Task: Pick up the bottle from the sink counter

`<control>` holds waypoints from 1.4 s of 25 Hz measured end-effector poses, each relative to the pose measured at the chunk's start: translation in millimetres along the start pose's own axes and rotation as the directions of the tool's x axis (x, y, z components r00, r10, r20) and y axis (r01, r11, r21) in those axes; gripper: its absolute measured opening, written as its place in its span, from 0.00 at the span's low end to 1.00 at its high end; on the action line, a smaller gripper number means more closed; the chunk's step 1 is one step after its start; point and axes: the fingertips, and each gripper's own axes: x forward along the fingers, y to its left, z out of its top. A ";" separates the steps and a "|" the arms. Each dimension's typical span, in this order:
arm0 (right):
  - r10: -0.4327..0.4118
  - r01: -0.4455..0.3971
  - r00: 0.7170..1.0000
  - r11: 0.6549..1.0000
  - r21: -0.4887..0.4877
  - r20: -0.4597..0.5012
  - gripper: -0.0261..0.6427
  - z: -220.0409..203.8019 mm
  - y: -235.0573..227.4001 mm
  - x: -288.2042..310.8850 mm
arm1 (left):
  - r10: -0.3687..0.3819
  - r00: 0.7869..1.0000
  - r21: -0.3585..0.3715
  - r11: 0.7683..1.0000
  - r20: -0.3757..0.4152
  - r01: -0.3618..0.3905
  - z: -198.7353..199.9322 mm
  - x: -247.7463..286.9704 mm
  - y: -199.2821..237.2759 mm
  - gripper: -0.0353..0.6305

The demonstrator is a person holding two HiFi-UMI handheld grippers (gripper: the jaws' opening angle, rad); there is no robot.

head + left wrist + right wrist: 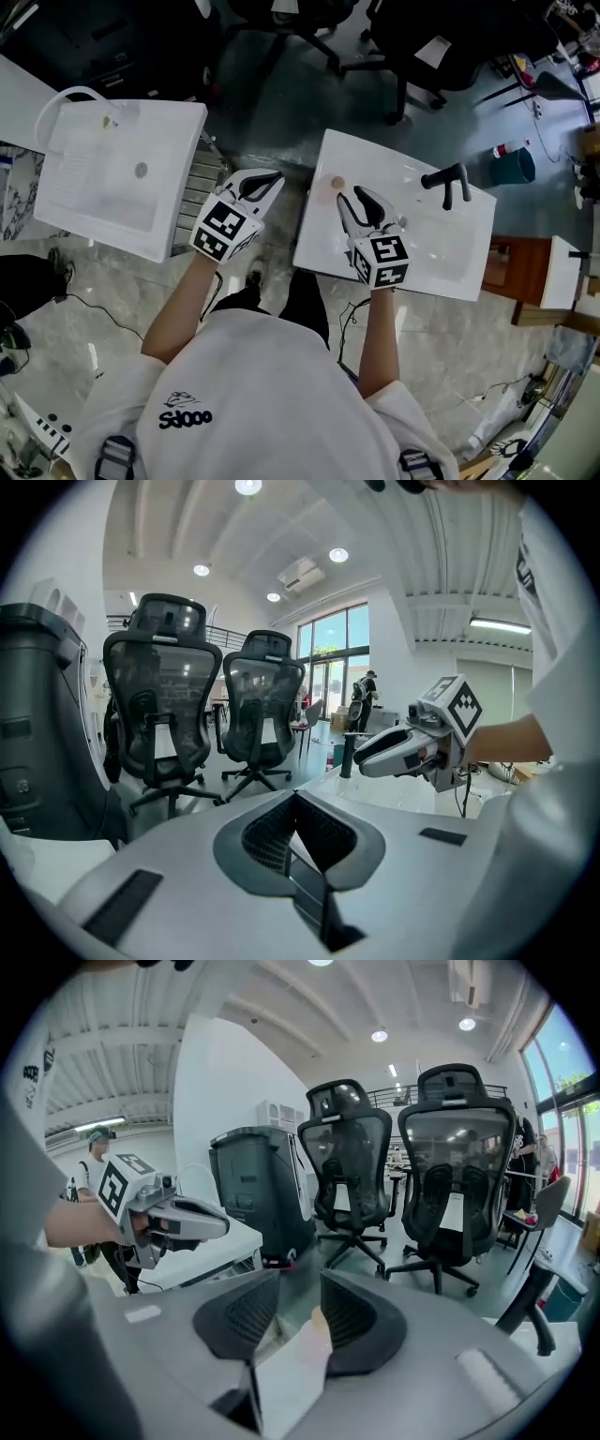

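Observation:
A small pale bottle with a tan cap [337, 183] stands on the white sink counter [323, 244], near its back left corner. My right gripper [357, 196] is over the counter just short of the bottle, its jaws open. In the right gripper view the cap [319, 1318] shows through the gap between the jaws [300, 1290], close to the right pad and untouched. My left gripper [272, 180] hovers over the floor left of the counter. Its jaws [295, 797] are shut with nothing between them.
A black faucet [448, 180] rises at the counter's back right, with the basin [441, 239] below it. A second white sink [122, 173] stands to the left. Black office chairs [450, 1162] and a dark bin [258, 1185] are beyond. A teal bucket [514, 167] sits at the right.

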 end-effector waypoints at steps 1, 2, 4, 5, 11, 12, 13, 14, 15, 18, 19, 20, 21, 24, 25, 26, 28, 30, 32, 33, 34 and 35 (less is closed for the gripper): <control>0.006 -0.006 1.000 1.000 -0.004 -0.012 0.26 -4.4 -1.1 4.8 | 0.003 1.000 -0.006 1.000 -0.008 -0.003 -3.7 1.2 0.2 0.06; 0.011 -0.011 1.000 1.000 -0.008 -0.023 0.28 -8.8 -2.7 9.5 | 0.006 1.000 -0.011 1.000 -0.017 -0.006 -7.4 2.6 0.4 0.06; 0.016 -0.016 0.999 1.000 -0.009 -0.040 0.29 -17.2 -6.9 18.2 | 0.013 0.999 -0.022 1.000 -0.033 -0.014 -14.1 5.8 1.2 0.06; 0.018 -0.018 0.999 1.000 -0.008 -0.046 0.29 -21.2 -9.2 22.1 | 0.017 0.999 -0.028 0.999 -0.038 -0.018 -16.3 7.6 1.4 0.06; 0.033 -0.033 0.996 0.999 0.005 -0.082 0.32 -41.5 -15.6 46.2 | 0.039 0.998 -0.063 0.997 -0.055 -0.042 -27.0 16.1 8.3 0.06; 0.037 -0.036 0.996 0.999 0.009 -0.084 0.33 -44.6 -15.4 50.7 | 0.045 0.997 -0.068 0.996 -0.059 -0.049 -29.1 17.3 10.1 0.06; 0.042 -0.040 0.995 0.999 0.016 -0.087 0.34 -47.8 -15.1 55.0 | 0.051 0.996 -0.074 0.996 -0.066 -0.056 -31.6 18.4 11.3 0.06; 0.048 -0.046 0.995 0.999 0.025 -0.089 0.35 -50.9 -14.9 58.9 | 0.059 0.995 -0.079 0.995 -0.077 -0.065 -34.8 19.4 12.0 0.06; 0.054 -0.051 0.994 0.998 0.035 -0.090 0.35 -53.6 -15.0 62.4 | 0.066 0.994 -0.083 0.994 -0.090 -0.073 -38.3 20.3 12.2 0.06; 0.069 -0.064 0.993 0.997 0.051 -0.099 0.35 -59.7 -17.0 71.6 | 0.084 0.990 -0.101 0.990 -0.116 -0.096 -45.9 22.1 12.6 0.06; 0.071 -0.066 0.992 0.997 0.047 -0.104 0.35 -61.7 -17.9 74.6 | 0.090 0.988 -0.108 0.989 -0.123 -0.104 -48.0 22.4 13.6 0.06; 0.071 -0.067 0.992 0.997 0.042 -0.109 0.35 -63.9 -18.5 77.5 | 0.097 0.987 -0.113 0.987 -0.129 -0.112 -50.4 22.4 14.9 0.06; 0.070 -0.066 0.991 0.997 0.035 -0.112 0.35 -66.1 -18.9 80.1 | 0.104 0.985 -0.116 0.986 -0.138 -0.120 -53.5 22.1 16.3 0.06; 0.057 -0.057 0.991 0.998 0.008 -0.122 0.35 -72.4 -18.2 86.6 | 0.118 0.978 -0.121 0.983 -0.173 -0.140 -65.9 19.5 19.0 0.06; 0.055 -0.055 0.990 0.998 0.001 -0.130 0.35 -74.7 -17.2 88.6 | 0.121 0.976 -0.123 0.982 -0.181 -0.144 -69.7 18.2 19.9 0.06; 0.055 -0.056 0.988 0.998 -0.004 -0.142 0.35 -77.1 -16.1 90.5 | 0.123 0.975 -0.126 0.981 -0.187 -0.148 -72.6 17.2 21.1 0.06; 0.054 -0.057 0.987 0.998 -0.018 -0.151 0.35 -80.1 -14.2 95.1 | 0.130 0.972 -0.130 0.979 -0.194 -0.156 -76.4 16.7 24.0 0.06; 0.048 -0.053 0.991 0.998 -0.035 -0.123 0.35 -77.7 -13.2 100.1 | 0.138 0.970 -0.133 0.977 -0.200 -0.166 -77.7 17.6 25.9 0.06; 0.045 -0.049 0.994 0.998 -0.048 -0.099 0.35 -76.1 -13.3 102.1 | 0.144 0.968 -0.130 0.976 -0.208 -0.173 -79.1 18.4 26.6 0.06; 0.041 -0.046 0.995 0.998 -0.052 -0.092 0.35 -76.2 -14.3 102.5 | 0.145 0.967 -0.129 0.976 -0.211 -0.175 -80.2 18.5 26.8 0.06; 0.036 -0.042 0.995 0.997 -0.057 -0.089 0.35 -77.2 -15.8 102.9 | 0.146 0.966 -0.128 0.976 -0.214 -0.176 -81.5 18.2 27.1 0.06; 0.032 -0.037 0.995 0.997 -0.063 -0.091 0.35 -78.9 -17.2 103.7 | 0.147 0.965 -0.129 0.976 -0.217 -0.177 -82.8 17.6 27.5 0.06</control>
